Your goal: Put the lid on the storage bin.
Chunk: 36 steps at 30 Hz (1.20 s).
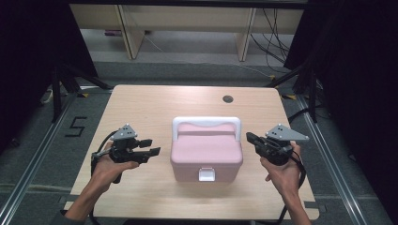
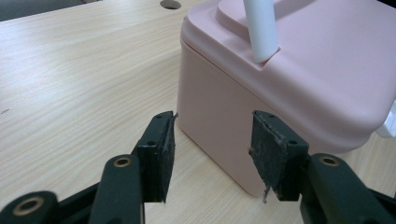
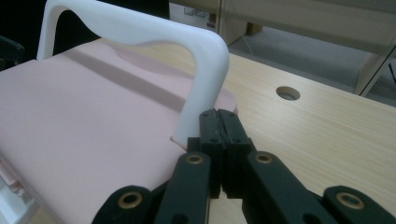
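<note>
Centrally on the table (image 1: 141, 101), a little nearer the front edge than the back, we see a pink box (image 1: 206, 157) with its lid down, a white handle (image 1: 206, 123) standing upright over the back of the lid and a white latch (image 1: 207, 174) on the face turned to the front edge. Our two tools flank the box, one on each side, both clear of it in the high view. Toward the left edge, our left gripper (image 1: 151, 146) points at the box's left wall; in the left gripper view (image 2: 212, 154) its jaws stand spread with nothing between them, the box's lower corner just beyond the pads. Toward the right edge, our right gripper (image 1: 249, 137) aims at the box's right side with its jaws pressed together on nothing; in the right gripper view (image 3: 218, 122) its tips sit just beside the foot of the handle. A small round hole (image 1: 228, 99) lies near the back edge.
</note>
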Each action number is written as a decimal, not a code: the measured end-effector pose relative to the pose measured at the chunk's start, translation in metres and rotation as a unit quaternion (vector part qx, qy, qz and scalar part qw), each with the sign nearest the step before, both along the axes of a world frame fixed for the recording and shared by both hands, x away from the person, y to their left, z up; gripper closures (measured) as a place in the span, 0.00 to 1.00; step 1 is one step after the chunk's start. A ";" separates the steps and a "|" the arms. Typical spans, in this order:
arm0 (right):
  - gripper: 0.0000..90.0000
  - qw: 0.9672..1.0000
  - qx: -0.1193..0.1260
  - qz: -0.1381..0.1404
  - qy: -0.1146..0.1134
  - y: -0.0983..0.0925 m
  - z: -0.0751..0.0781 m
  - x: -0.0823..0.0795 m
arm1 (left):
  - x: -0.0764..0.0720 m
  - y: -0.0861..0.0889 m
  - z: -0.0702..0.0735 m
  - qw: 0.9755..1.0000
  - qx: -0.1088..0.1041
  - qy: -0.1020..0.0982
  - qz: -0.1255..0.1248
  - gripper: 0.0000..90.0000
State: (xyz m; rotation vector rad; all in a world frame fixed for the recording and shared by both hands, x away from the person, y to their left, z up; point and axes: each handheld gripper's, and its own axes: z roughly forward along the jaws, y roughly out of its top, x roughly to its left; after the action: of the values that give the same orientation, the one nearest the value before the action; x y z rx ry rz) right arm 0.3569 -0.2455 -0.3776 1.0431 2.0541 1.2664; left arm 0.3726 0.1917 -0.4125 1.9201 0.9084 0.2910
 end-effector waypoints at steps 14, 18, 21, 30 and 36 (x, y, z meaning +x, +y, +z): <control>0.88 1.000 0.007 -0.019 0.013 -0.014 -0.013 0.008 | 0.001 0.003 -0.002 0.999 -0.013 0.008 0.028 0.48; 0.81 0.999 0.016 -0.025 0.023 -0.016 -0.020 0.009 | 0.001 0.003 -0.003 0.999 -0.016 0.011 0.032 0.47; 0.77 0.998 0.018 -0.033 0.043 -0.016 -0.024 0.008 | 0.001 0.002 -0.005 0.999 -0.012 0.015 0.032 0.46; 0.62 0.997 0.023 -0.048 0.057 -0.019 -0.030 0.010 | -0.001 -0.001 -0.007 0.999 -0.013 0.020 0.030 0.44; 0.50 0.994 0.045 -0.065 0.070 -0.020 -0.037 0.009 | -0.003 -0.004 -0.010 0.999 -0.011 0.021 0.029 0.42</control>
State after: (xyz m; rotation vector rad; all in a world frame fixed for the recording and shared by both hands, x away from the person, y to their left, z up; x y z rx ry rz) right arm 0.3664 -0.2656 -0.4143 1.3180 2.0097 1.2606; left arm 0.3691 0.1882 -0.4228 1.8869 0.9926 0.2755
